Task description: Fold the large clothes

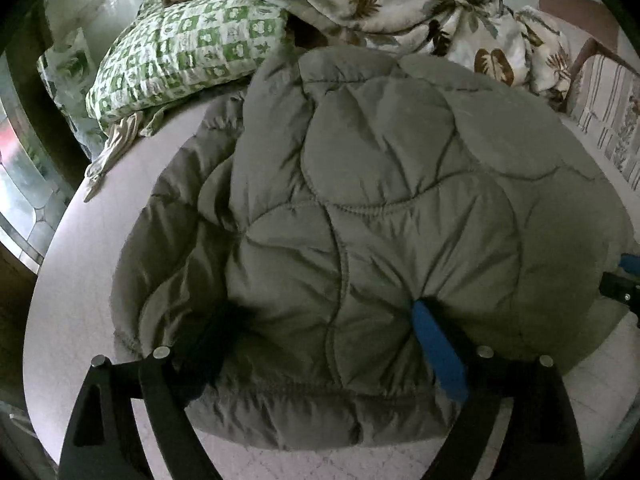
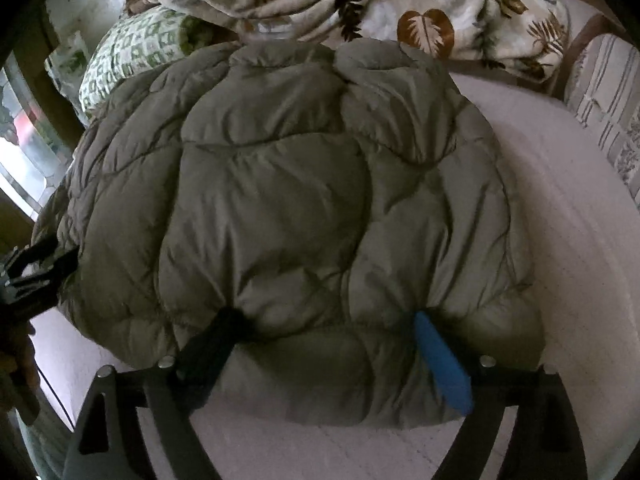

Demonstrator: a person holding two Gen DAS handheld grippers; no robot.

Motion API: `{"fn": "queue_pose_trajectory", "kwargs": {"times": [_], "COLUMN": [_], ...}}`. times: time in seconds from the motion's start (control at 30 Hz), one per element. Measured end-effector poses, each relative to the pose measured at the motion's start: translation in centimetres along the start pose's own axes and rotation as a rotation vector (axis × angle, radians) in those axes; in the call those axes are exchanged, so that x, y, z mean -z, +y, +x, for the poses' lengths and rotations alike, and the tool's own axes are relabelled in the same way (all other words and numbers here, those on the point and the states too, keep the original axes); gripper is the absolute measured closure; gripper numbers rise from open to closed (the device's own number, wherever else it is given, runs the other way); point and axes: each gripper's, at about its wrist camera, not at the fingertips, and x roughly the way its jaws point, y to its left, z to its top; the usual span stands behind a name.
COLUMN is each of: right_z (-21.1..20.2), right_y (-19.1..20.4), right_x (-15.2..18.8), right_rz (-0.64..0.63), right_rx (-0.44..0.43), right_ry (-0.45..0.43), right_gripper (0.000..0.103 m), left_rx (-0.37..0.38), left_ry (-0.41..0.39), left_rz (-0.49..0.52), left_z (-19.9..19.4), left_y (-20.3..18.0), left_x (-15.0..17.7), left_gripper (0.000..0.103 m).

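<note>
A grey-green quilted puffer jacket (image 1: 360,200) lies bunched on a pale bed surface (image 1: 80,280); it also fills the right wrist view (image 2: 300,200). My left gripper (image 1: 324,316) has its fingers pressed into the jacket's near hem, fabric bulging between the black finger and the blue finger (image 1: 436,344). My right gripper (image 2: 328,324) grips the near hem the same way, its blue finger (image 2: 440,360) and black finger sunk into the padding. The left gripper shows at the left edge of the right wrist view (image 2: 36,268).
A green-and-white checked pillow (image 1: 180,52) lies at the back left. A leaf-print blanket (image 1: 400,4) is heaped behind the jacket. A striped cushion (image 1: 608,112) sits at the right. A window (image 1: 20,184) is at the far left.
</note>
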Motion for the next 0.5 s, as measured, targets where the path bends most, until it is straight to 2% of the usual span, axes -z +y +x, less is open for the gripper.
{"fn": "queue_pose_trajectory", "kwargs": {"times": [0.1, 0.17, 0.23, 0.33, 0.43, 0.5], "right_z": [-1.4, -2.9, -4.1, -4.0, -2.4, -1.9], "right_y": [0.2, 0.1, -0.6, -2.2, -3.4, -3.2], "right_x": [0.2, 0.3, 0.8, 1.5, 1.9, 1.9], "right_rz": [0.007, 0.029, 0.039, 0.07, 0.097, 0.084], "right_rx": [0.009, -0.001, 0.004, 0.036, 0.019, 0.028], "right_ry": [-0.025, -0.061, -0.089, -0.078, -0.041, -0.043], "right_gripper": [0.011, 0.011, 0.011, 0.011, 0.008, 0.005], "left_rx": [-0.008, -0.021, -0.041, -0.064, 0.041, 0.038], "left_ry": [-0.046, -0.09, -0.097, -0.017, 0.046, 0.046], "left_rz": [-0.031, -0.079, -0.145, -0.257, -0.362, -0.375], "left_z": [-2.2, -3.6, -3.9, -1.7, 0.6, 0.8], "left_y": [1.2, 3.3, 5.9, 10.0, 12.2, 12.2], "left_x": [0.2, 0.8, 1.3, 1.9, 3.1, 3.3], "left_gripper": [0.011, 0.011, 0.011, 0.011, 0.007, 0.006]}}
